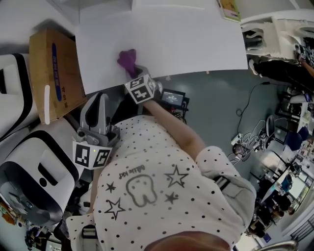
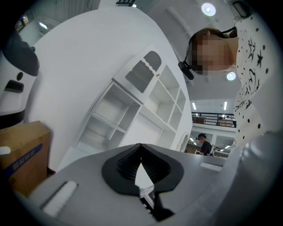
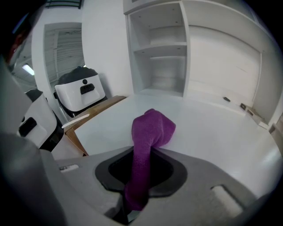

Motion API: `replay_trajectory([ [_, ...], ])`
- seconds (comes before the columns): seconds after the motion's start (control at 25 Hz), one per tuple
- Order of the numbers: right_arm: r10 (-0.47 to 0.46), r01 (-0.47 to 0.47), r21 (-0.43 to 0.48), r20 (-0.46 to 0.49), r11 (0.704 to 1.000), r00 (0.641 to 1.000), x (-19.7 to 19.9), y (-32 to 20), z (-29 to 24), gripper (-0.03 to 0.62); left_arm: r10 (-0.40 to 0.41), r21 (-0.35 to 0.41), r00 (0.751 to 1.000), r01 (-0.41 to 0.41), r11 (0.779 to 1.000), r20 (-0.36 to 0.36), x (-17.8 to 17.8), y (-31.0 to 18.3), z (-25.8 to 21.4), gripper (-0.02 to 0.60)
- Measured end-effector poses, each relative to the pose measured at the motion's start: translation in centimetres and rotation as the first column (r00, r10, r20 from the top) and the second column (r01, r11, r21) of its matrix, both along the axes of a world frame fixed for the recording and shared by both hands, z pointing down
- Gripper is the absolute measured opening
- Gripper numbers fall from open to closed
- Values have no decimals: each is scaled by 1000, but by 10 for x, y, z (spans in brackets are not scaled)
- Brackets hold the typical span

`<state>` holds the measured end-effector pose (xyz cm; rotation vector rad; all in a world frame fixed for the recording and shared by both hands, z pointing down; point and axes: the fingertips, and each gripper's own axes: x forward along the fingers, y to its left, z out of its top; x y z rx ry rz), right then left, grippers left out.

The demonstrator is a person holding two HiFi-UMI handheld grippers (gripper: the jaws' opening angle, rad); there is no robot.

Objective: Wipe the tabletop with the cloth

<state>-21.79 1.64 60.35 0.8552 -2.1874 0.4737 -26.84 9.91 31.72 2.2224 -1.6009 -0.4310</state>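
A purple cloth [image 1: 126, 59] hangs bunched from my right gripper [image 1: 133, 71], which is shut on it over the near left part of the white tabletop [image 1: 186, 39]. In the right gripper view the cloth [image 3: 152, 128] rises between the jaws and folds over above the table [image 3: 212, 128]; I cannot tell whether it touches the surface. My left gripper [image 1: 98, 104] is held low by the person's body, off the table and pointing upward. Its jaws [image 2: 140, 152] are shut with nothing between them.
A cardboard box [image 1: 51, 73] stands at the table's left edge, with white machines [image 1: 34, 171] below it. White shelving [image 3: 177, 53] lines the wall behind the table. A booklet [image 1: 228, 9] lies at the far edge. White equipment [image 1: 274, 29] and floor cables [image 1: 245, 137] are on the right.
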Motion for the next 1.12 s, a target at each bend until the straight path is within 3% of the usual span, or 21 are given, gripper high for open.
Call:
replay_trajectory([
  [0.52, -248, 248, 30, 18, 968, 968, -88, 35, -2, 63, -63, -26, 998, 63, 998, 16, -26, 13, 5, -5],
  [0.76, -417, 417, 10, 45, 909, 908, -138, 70, -2, 64, -101, -31, 994, 102, 994, 27, -41, 19, 5, -5],
  [1.12, -581, 581, 28, 38, 814, 813, -180, 105, 4, 64, -156, -35, 987, 158, 987, 40, -57, 22, 5, -5],
])
